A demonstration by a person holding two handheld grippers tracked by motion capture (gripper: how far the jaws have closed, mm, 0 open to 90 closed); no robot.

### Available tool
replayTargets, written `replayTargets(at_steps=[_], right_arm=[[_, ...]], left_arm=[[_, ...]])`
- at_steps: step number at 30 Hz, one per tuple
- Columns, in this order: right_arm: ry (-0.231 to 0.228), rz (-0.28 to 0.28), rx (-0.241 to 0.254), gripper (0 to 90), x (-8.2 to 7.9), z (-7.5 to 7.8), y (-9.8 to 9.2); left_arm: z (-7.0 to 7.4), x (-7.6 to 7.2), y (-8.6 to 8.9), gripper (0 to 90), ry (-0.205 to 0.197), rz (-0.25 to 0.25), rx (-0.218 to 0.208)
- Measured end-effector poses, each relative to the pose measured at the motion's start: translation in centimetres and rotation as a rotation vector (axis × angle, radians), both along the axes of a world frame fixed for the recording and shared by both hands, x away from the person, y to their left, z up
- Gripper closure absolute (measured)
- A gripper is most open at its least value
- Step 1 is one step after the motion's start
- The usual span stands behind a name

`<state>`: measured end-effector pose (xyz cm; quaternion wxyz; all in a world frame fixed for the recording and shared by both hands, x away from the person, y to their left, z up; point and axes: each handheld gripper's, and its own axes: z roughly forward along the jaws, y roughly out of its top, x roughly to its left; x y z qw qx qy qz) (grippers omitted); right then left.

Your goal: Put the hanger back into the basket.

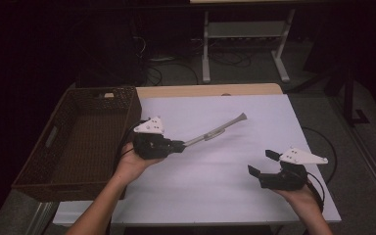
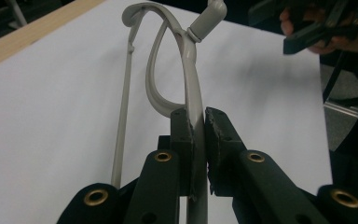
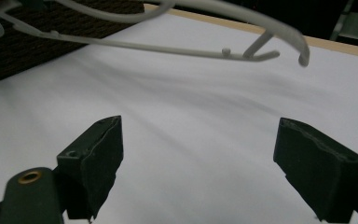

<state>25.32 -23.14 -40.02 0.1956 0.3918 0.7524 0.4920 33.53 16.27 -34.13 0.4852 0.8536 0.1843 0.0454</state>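
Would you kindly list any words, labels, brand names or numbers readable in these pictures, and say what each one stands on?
None can be read.
Grey plastic hanger clamped in the left gripper: no lettering shows.
Wicker basket: a small pale tag at its far end, too small to read.
Right gripper and white table cover: no markings visible.

Pale grey hanger (image 1: 215, 131), black claws, dark brown woven basket (image 1: 39, 169), white table cover (image 1: 235, 166)

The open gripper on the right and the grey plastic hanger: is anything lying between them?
Nothing: in the high view, only bare white table cover separates the right gripper from the grey plastic hanger.
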Motion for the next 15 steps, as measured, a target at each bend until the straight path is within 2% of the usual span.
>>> replayTargets(at_steps=[3, 6, 15], right_arm=[[0.0, 0.003, -0.001, 15.0, 0.0, 0.0, 0.0], [0.001, 0.002, 0.001, 15.0, 0.0, 0.0, 0.0], [-0.001, 0.002, 0.003, 14.9, 0.0, 0.0, 0.0]], left_arm=[[1.2, 0.1, 0.2, 82.8, 0.011, 0.011, -0.016], [2.4, 0.2, 0.7, 82.8, 0.004, 0.023, -0.026], [6.0, 0.3, 3.9, 82.8, -0.024, 0.07, -0.059]])
